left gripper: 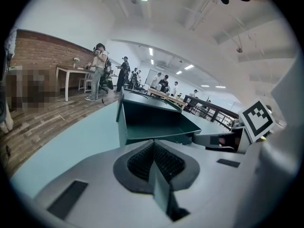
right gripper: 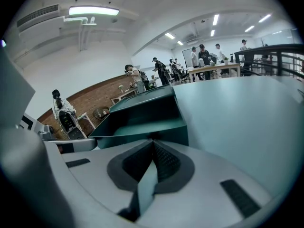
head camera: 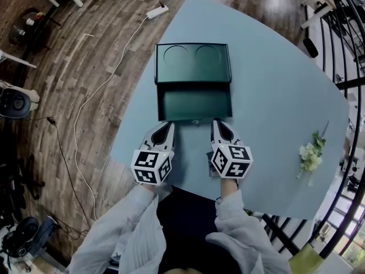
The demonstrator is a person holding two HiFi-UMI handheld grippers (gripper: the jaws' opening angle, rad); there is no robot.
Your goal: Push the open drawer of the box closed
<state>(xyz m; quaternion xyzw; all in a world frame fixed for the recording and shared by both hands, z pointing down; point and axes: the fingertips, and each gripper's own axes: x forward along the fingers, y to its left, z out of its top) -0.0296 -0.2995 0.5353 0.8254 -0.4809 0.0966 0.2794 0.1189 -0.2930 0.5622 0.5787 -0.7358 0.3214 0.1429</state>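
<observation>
In the middle of the head view, a dark green box [head camera: 193,61] sits on a pale blue table [head camera: 274,90], with its drawer [head camera: 195,104] open toward the lower edge of the frame. The left gripper [head camera: 169,124] points at the drawer's lower left corner and the right gripper [head camera: 217,123] at its lower right corner. Both tips are just at the front panel, and contact cannot be judged from here. A flower sprig [head camera: 311,153] lies at the right of the frame, well apart from the box, and a power strip [head camera: 156,11] rests on the floor near the top

In the left gripper view, the left gripper [left gripper: 153,145] has its ribbed pads pressed together with nothing between them. The drawer [left gripper: 156,127] stands just above them at centre, and the right gripper [left gripper: 223,141] shows at the right

In the right gripper view, the right gripper [right gripper: 153,148] is likewise closed on nothing, pads meeting. The drawer [right gripper: 142,127] fills the centre directly above them, under the box [right gripper: 142,99]
</observation>
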